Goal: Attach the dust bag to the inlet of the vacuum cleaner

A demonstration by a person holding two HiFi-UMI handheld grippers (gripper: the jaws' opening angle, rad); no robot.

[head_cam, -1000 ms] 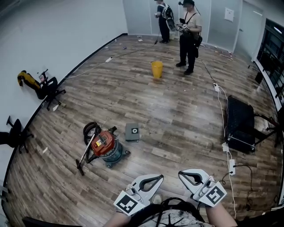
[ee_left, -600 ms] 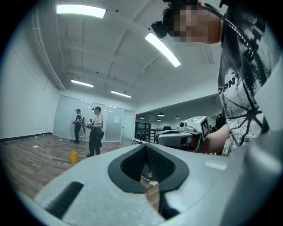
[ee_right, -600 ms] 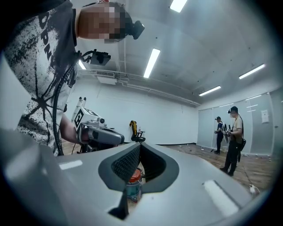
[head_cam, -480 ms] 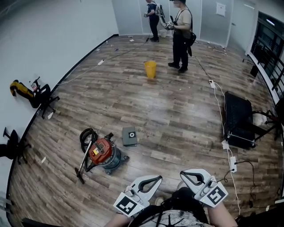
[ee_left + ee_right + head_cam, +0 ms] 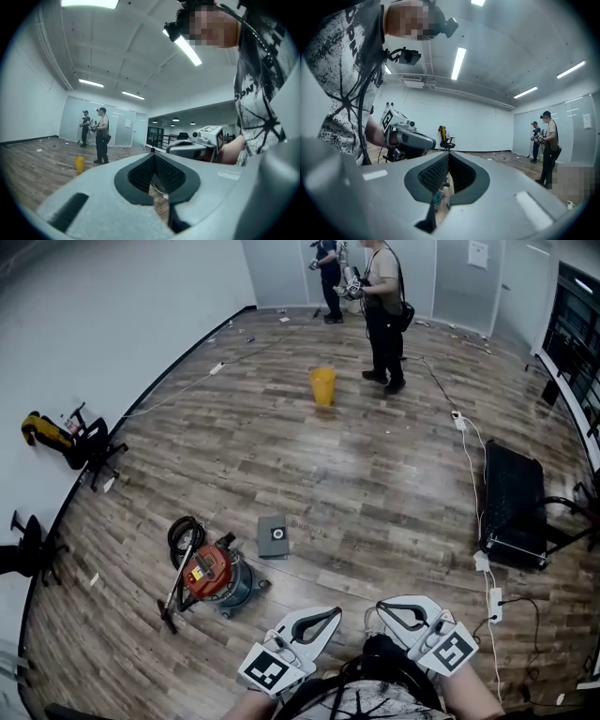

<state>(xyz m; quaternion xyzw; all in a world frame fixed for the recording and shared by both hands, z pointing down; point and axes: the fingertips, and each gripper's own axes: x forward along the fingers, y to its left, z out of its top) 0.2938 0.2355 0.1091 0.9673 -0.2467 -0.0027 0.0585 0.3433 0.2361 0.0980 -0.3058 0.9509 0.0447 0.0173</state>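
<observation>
The vacuum cleaner (image 5: 212,575), red on top with a dark drum, a coiled black hose and a wand, stands on the wood floor at lower left in the head view. A flat grey square dust bag (image 5: 274,536) with a round opening lies on the floor just right of it. My left gripper (image 5: 336,613) and right gripper (image 5: 381,607) are held side by side close to my body, well short of both. Both are shut and empty. The left gripper view shows its jaws (image 5: 153,155) meeting, with the right gripper (image 5: 199,139) beside them. The right gripper's jaws (image 5: 448,154) also meet.
A yellow bucket (image 5: 322,385) stands mid-room, with two people (image 5: 382,306) beyond it. At the right lie a black case (image 5: 514,507) and a white cable with power strips (image 5: 493,601). Office chairs (image 5: 91,452) stand along the left wall.
The vacuum cleaner and the dust bag have slid lower in the head view, nearer to me. Both grippers keep their place in front of my body and stay shut.
</observation>
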